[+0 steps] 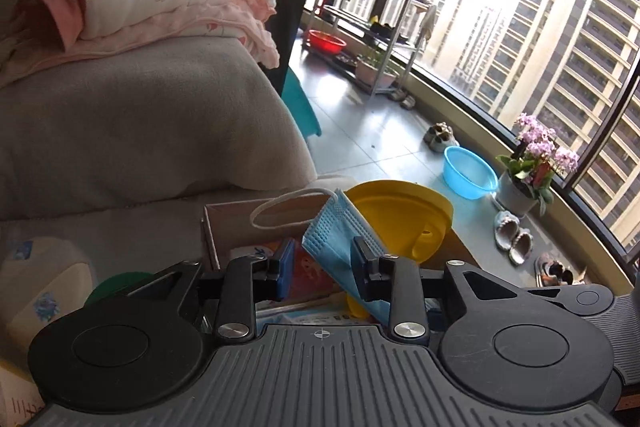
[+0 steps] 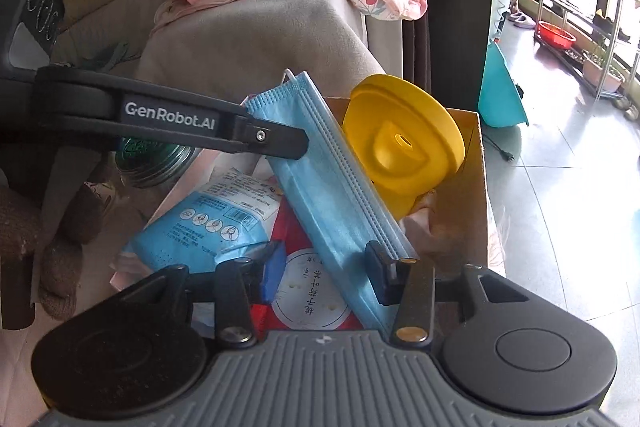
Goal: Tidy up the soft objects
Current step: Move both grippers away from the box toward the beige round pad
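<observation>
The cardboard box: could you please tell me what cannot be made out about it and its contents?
- Right wrist view: box floor, hidden under blue mask, packets, yellow lid.
- Left wrist view: whether left claw grips the mask, its finger covering the contact.

Left gripper [image 1: 320, 263]: black fingers, blue pads, silver pivot screws, ribbed grey body, round black discs. Right gripper [image 2: 326, 267]: same build. White "GenRobot.AI" lettering is seen on a black finger [image 2: 256, 137].
</observation>
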Tool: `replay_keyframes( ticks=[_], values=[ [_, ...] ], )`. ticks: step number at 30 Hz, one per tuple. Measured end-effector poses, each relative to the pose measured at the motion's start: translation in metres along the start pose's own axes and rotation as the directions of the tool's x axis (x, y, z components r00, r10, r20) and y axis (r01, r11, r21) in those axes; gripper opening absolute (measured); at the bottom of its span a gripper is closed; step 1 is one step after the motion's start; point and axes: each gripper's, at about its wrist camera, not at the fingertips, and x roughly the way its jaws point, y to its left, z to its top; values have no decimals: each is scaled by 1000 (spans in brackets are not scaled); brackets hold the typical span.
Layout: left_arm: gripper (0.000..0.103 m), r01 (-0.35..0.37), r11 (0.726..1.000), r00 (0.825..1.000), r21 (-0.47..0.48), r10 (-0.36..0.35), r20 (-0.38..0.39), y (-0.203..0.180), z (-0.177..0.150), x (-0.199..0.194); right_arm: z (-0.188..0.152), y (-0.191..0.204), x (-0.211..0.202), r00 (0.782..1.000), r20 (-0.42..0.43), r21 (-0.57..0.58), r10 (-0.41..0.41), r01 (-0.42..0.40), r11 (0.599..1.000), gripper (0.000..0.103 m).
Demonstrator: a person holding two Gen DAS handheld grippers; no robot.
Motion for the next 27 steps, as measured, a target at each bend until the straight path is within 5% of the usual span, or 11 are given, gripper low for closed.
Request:
replay_keyframes(
  ticks=[4, 9, 15, 19, 22, 24, 27],
  values=[
    [33, 14, 1000, 995, -16, -12, 101, -1, 11, -29, 0, -3, -12, 999, 19, -4, 31, -31, 1000, 44],
    [33, 93, 996, 988, 3, -93, 122, -6, 1, -52, 8, -4, -30, 991, 111, 58, 79, -85, 995, 43],
    [33, 118, 992, 988, 54, -123, 98, 0, -43, -100, -4, -17, 6, 999, 41, 161, 18, -25, 987, 40],
    [33, 68, 994, 987, 82, -79, 137, 25, -33, -138, 0, -12, -7, 999, 31, 139, 15, -19, 990, 40],
    [33, 35, 995, 995, 92, -43, 86, 47, -4, -151, 9, -6, -31, 998, 54, 131, 14, -21, 991, 41],
    [33, 20, 991, 999, 134, -15, -38, 61, 21, -146, 20, 4, -49, 998, 67, 116, 21, -28, 993, 41],
    [33, -4, 984, 970, 180, 47, -239, 79, 48, -122, 44, 25, -76, 997, 71, 69, 22, -27, 997, 42]
  ],
)
